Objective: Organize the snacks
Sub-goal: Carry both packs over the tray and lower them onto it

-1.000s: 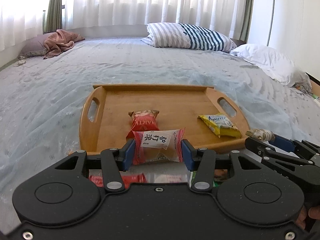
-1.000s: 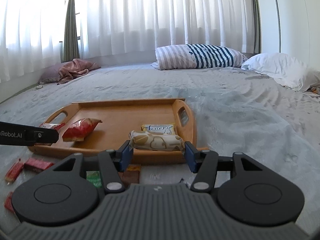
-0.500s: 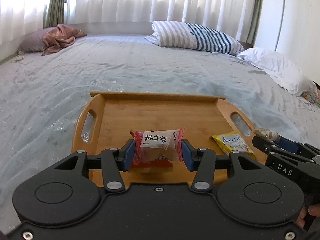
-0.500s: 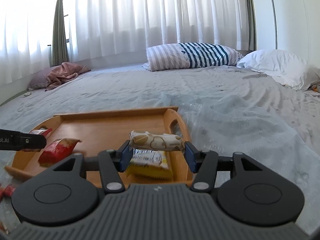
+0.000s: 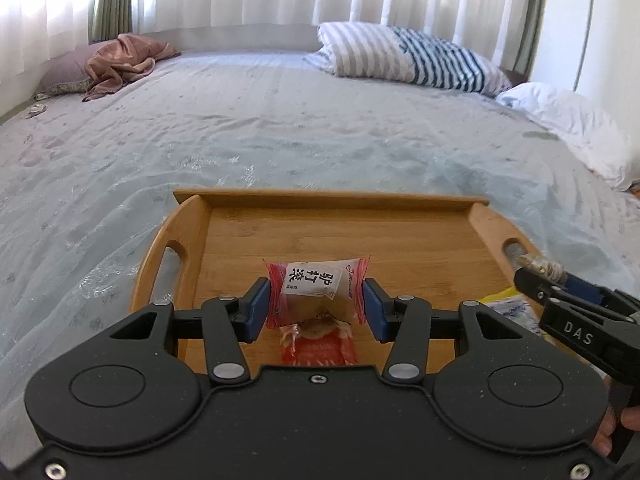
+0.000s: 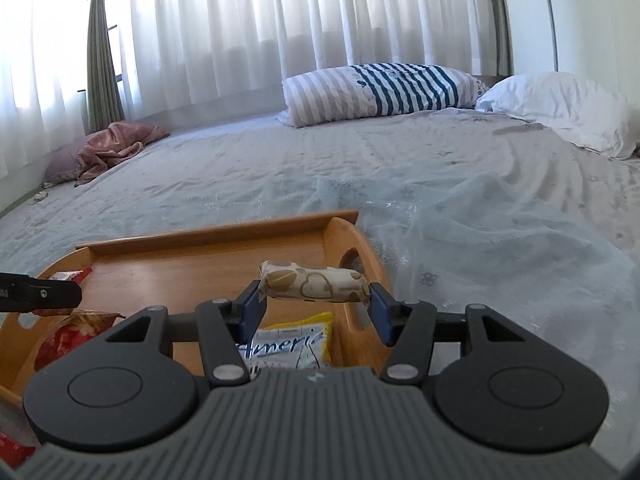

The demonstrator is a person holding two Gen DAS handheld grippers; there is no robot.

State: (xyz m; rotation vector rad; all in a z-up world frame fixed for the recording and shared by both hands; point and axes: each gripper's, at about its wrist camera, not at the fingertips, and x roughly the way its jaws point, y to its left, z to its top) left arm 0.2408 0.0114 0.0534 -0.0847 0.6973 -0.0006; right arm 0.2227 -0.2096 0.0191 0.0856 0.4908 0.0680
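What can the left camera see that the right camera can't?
Only the left camera shows the pink snack front-on, squeezed in the left gripper. Only the right camera shows the heart-patterned roll whole, held in the right gripper. Both show the tray, yellow packet, red packet and striped pillow.

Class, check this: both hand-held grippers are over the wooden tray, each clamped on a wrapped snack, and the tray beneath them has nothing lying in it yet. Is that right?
Not quite. The wooden tray is not bare: the right wrist view shows a yellow packet and a red packet lying in it. The rest holds: the left hand-held gripper clamps a pink-and-white snack, the right hand-held gripper a heart-patterned one.
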